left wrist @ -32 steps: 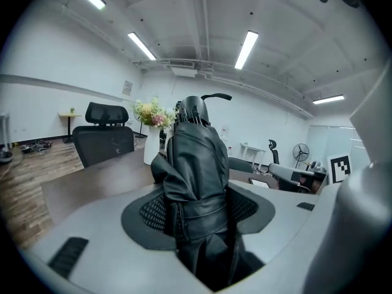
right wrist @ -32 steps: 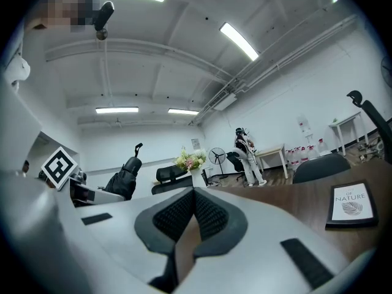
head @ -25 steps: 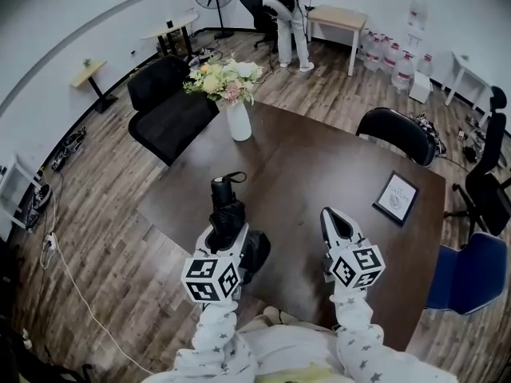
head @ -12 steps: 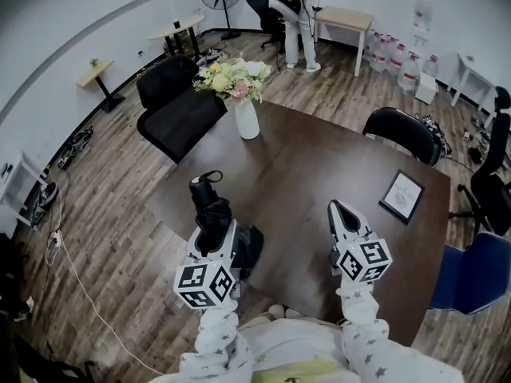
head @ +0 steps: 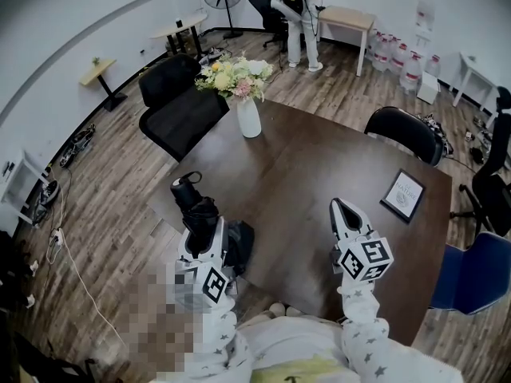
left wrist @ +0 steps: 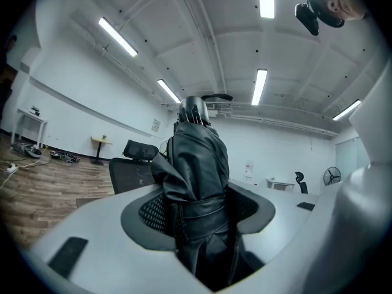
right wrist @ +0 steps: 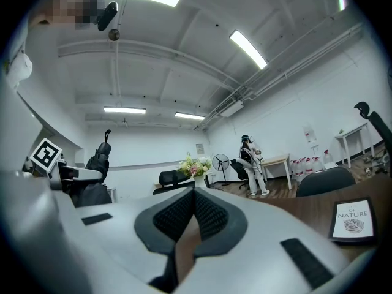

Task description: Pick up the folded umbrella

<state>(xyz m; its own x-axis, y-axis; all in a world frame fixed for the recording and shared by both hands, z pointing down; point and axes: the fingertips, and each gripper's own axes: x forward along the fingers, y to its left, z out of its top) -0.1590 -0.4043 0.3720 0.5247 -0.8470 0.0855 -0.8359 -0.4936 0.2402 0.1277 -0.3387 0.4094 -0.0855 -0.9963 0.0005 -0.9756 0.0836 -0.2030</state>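
Note:
The folded umbrella (head: 196, 207) is black, with a wrist loop at its far end. My left gripper (head: 209, 231) is shut on its lower part and holds it above the near left corner of the dark table (head: 319, 158). In the left gripper view the umbrella (left wrist: 196, 170) stands between the two pads (left wrist: 150, 212), which press on its strapped fabric. My right gripper (head: 338, 208) hovers over the table's near side, its jaws together and nothing in them. The right gripper view shows that gripper (right wrist: 195, 195) shut, with the umbrella (right wrist: 98, 161) far left.
A white vase of flowers (head: 248, 116) stands at the table's far left. A framed sign (head: 402, 195) lies at its right. Black chairs (head: 180, 106) (head: 399, 130) and a blue one (head: 471, 274) ring the table. A person (head: 297, 14) stands far back by a small desk.
My left gripper has carried the umbrella left and toward the table's near left corner, its far end swinging leftward. The right gripper has stayed put.

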